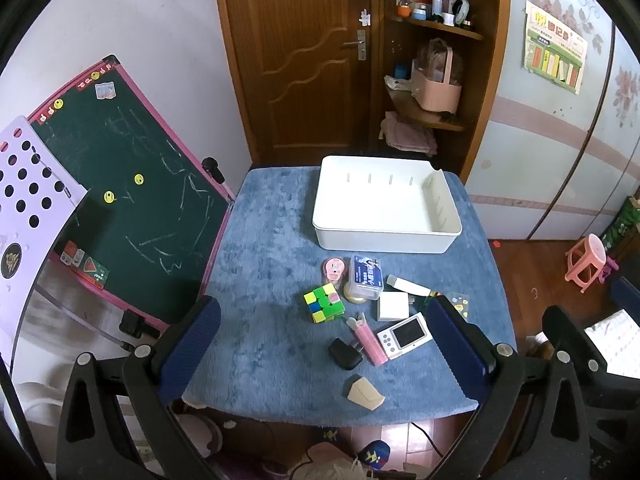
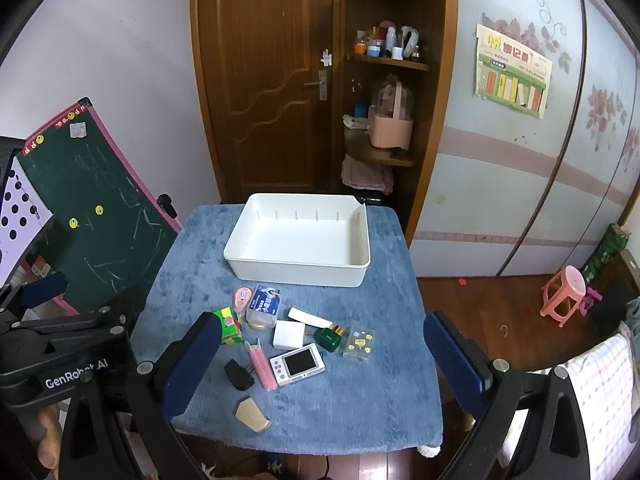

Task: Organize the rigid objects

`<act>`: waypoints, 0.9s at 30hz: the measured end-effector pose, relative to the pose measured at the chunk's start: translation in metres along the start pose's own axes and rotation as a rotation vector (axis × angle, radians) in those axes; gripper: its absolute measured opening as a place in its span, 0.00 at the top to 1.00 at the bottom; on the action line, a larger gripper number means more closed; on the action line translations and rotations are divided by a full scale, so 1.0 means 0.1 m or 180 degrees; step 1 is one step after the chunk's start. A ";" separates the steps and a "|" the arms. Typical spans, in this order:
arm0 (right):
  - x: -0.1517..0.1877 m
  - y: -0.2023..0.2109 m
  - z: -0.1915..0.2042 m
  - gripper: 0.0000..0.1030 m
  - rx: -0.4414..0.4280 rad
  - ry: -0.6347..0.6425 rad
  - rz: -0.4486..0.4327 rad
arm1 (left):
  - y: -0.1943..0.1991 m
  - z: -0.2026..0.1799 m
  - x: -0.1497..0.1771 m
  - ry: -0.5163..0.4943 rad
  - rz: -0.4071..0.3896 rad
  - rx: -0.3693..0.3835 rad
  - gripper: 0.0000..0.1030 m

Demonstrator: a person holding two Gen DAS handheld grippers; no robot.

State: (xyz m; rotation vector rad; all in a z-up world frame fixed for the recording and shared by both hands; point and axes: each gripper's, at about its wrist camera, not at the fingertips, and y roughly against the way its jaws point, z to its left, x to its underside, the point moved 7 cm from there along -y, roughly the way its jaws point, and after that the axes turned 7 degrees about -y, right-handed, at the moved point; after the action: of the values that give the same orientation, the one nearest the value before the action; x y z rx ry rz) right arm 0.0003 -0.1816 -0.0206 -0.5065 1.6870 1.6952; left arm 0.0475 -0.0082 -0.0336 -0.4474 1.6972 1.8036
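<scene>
An empty white bin [image 1: 384, 204] [image 2: 300, 240] stands at the far side of a blue-covered table [image 1: 260, 260] [image 2: 360, 400]. In front of it lie several small objects: a colour cube [image 1: 324, 303] [image 2: 229, 325], a white handheld device [image 1: 405, 335] [image 2: 298, 364], a pink stick [image 1: 371, 343] [image 2: 262, 366], a black plug [image 1: 345, 354] [image 2: 239, 374], a tan wedge [image 1: 364, 394] [image 2: 251, 414], a clear card box [image 1: 365, 277] [image 2: 264, 304] and a white block [image 1: 394, 306] [image 2: 289, 335]. My left gripper [image 1: 324, 344] and right gripper [image 2: 320, 364] are open, empty, above the near edge.
A green chalkboard with a pink frame [image 1: 132, 200] [image 2: 88, 208] leans left of the table. A wooden door [image 1: 304, 60] and corner shelf [image 1: 432, 80] stand behind. A pink stool [image 1: 586, 260] [image 2: 562, 294] is on the floor at right. The left gripper's body [image 2: 60, 360] shows at left.
</scene>
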 end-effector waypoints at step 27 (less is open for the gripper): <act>-0.01 -0.01 -0.03 0.02 0.0014 -0.0043 -0.0046 | -0.08 -0.05 -0.02 -0.0024 -0.0013 0.0054 0.01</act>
State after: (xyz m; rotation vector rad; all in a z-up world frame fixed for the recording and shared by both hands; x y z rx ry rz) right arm 0.0006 -0.1851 -0.0209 -0.5030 1.6733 1.6808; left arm 0.0534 -0.0132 -0.0391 -0.4361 1.7041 1.7844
